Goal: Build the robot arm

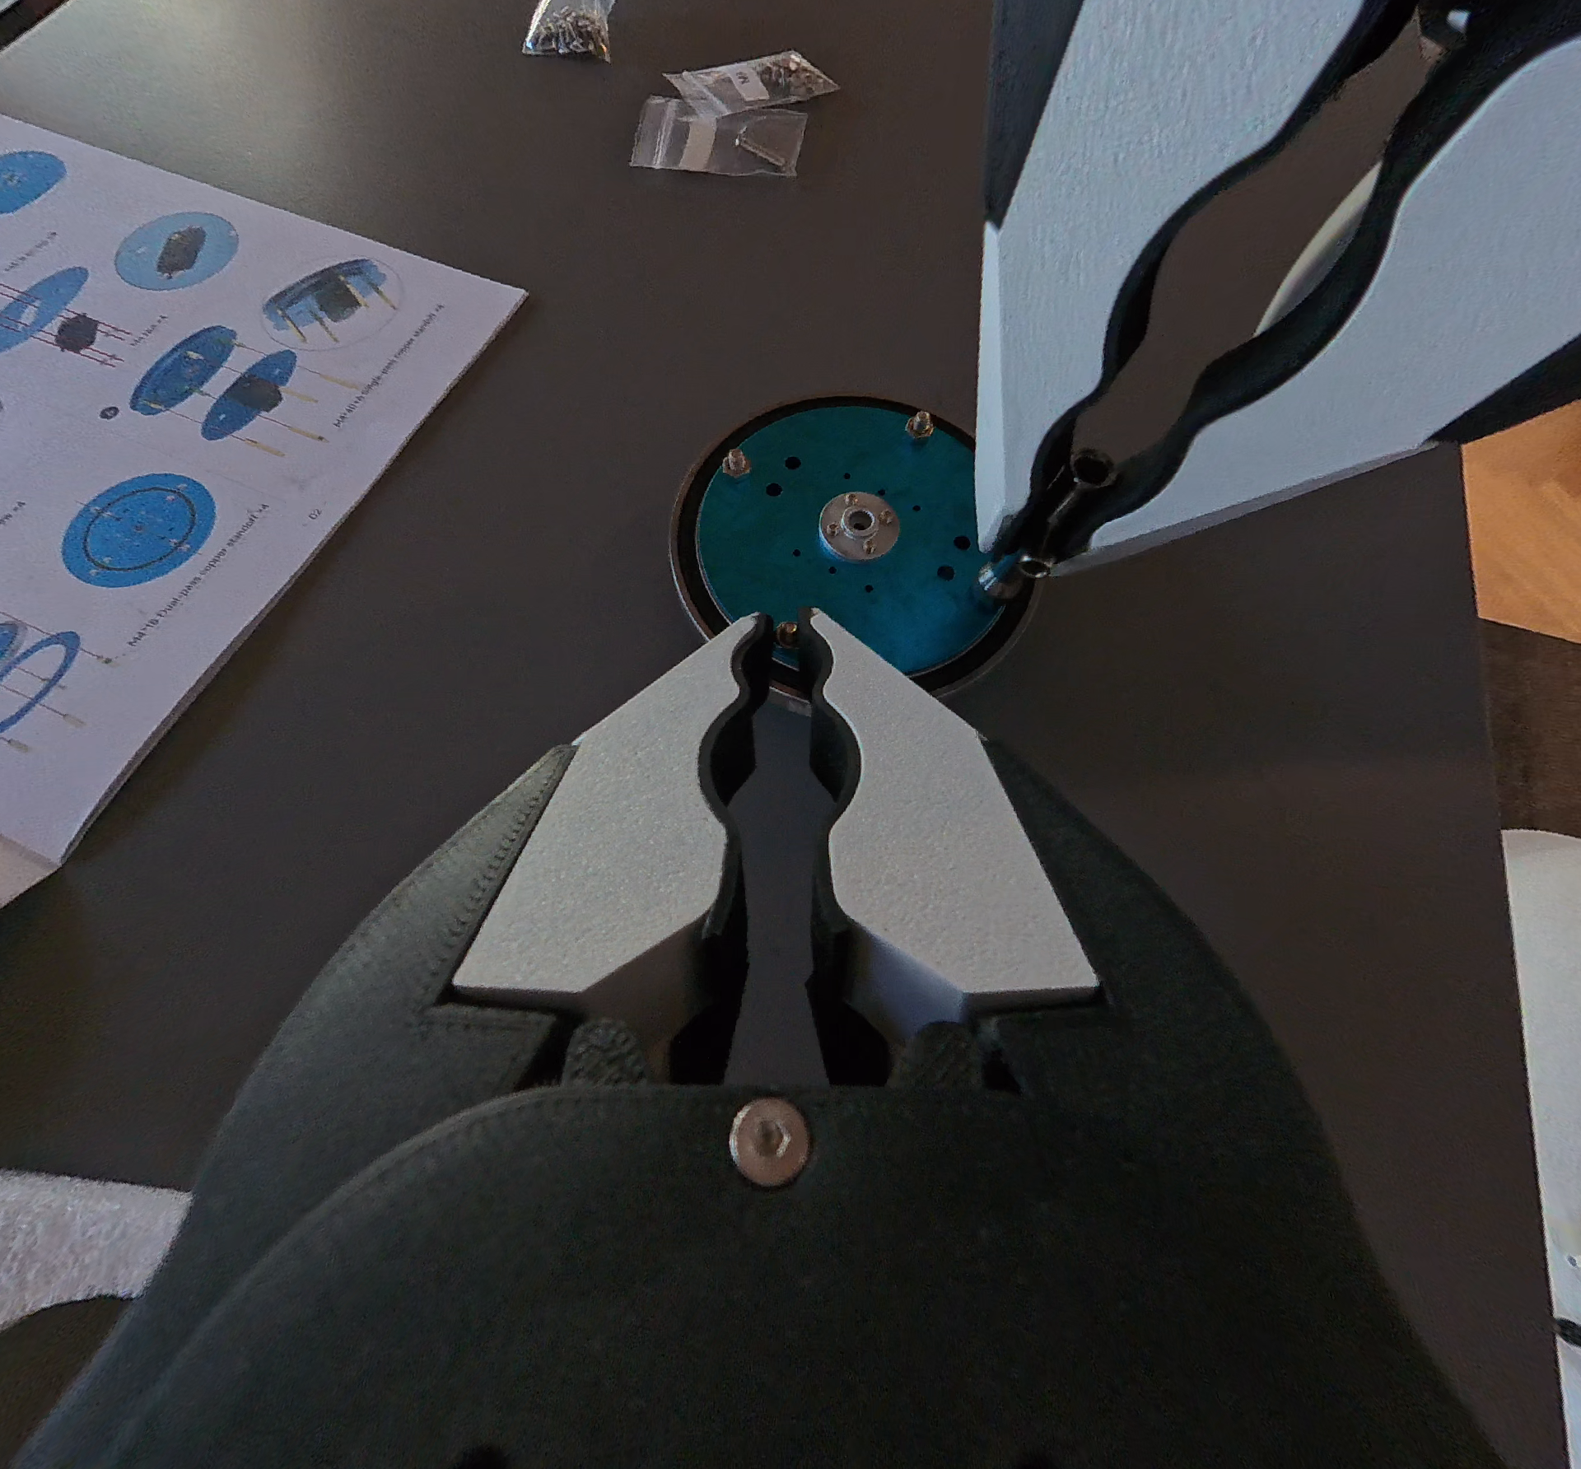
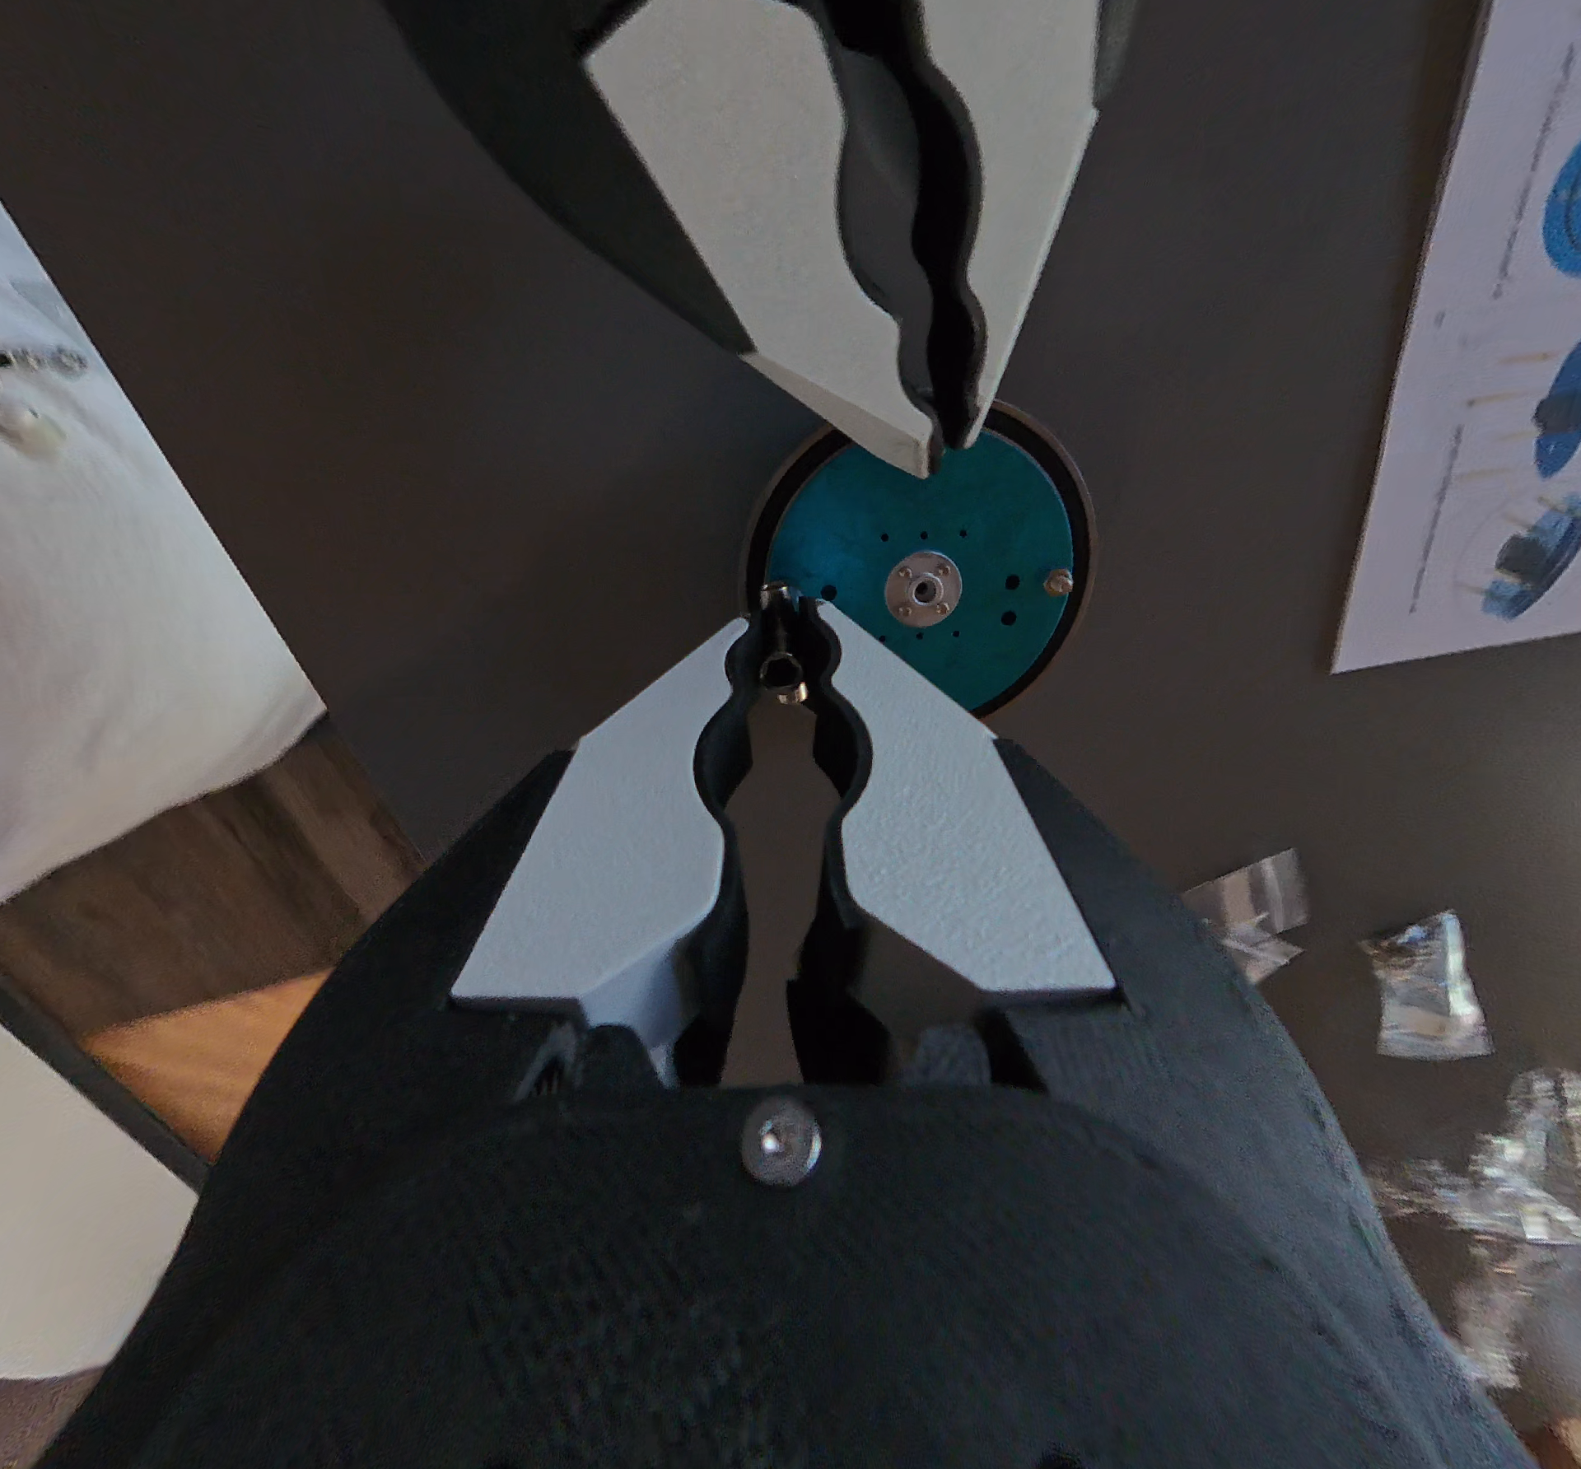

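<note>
From the left wrist view, my left tongs (image 1: 785,625) pinch a brass standoff (image 1: 787,634) on the near rim of the round blue metal plate (image 1: 821,572), steadying it on the dark table (image 1: 428,658). From the right wrist view, my right tongs (image 2: 783,615) clench a small dark metal socket tool (image 2: 783,658) onto the plate's left edge.

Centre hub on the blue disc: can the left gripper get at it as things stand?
Probably yes. The silver hub lies bare just ahead of the left gripper, which pinches a brass standoff at the blue disc's near rim. The right gripper works the far edge, off to the side.
</note>
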Tool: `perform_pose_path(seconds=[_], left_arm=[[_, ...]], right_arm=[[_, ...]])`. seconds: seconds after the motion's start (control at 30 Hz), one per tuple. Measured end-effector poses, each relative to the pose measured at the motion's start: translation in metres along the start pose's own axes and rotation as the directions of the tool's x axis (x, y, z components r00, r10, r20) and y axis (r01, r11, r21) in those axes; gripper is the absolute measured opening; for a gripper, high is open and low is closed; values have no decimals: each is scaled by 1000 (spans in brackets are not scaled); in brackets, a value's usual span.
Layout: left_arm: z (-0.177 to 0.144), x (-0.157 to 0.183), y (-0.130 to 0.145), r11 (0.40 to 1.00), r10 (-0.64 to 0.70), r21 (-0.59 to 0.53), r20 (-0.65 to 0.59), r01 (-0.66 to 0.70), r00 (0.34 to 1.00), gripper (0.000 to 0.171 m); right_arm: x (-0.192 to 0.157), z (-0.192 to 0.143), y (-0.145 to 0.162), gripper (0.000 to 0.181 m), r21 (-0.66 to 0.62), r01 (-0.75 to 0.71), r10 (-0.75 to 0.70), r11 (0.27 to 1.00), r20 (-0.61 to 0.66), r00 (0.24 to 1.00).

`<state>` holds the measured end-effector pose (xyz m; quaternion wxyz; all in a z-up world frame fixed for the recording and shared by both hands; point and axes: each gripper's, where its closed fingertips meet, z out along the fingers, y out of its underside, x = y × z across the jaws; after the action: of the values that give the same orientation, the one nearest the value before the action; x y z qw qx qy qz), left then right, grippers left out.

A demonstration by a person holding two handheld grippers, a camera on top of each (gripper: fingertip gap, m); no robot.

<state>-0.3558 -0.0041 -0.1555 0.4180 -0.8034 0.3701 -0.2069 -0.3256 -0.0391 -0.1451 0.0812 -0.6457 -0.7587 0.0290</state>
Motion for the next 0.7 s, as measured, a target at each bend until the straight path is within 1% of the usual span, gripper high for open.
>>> perform_pose_path(seconds=[0.13,0.23,0.3,0.37,0.53,0.6,0.7], left_arm=[[0,0,0,1000,-19,18,-24,20,1000,5],[0,0,0,999,-31,30,-51,32,998,5],[0,0,-1,997,-63,48,-68,66,996,5],[0,0,-1,994,-77,72,-88,84,993,6],[-1,0,-1,989,-123,70,-132,133,984,6],[-2,0,-2,986,-141,69,-153,153,978,5],[-2,1,-3,977,-188,63,-187,202,964,5]], right_arm=[[-1,1,-1,8,-59,151,-150,987,26,988],[-1,1,-2,8,-66,287,-284,956,55,957],[-1,1,-3,8,-65,269,-264,961,82,961],[0,1,-2,7,-37,269,-264,963,105,959],[2,2,-3,7,22,164,-165,986,168,972],[1,3,-4,7,27,138,-141,990,152,978],[1,4,-6,8,31,55,-59,998,138,989]])
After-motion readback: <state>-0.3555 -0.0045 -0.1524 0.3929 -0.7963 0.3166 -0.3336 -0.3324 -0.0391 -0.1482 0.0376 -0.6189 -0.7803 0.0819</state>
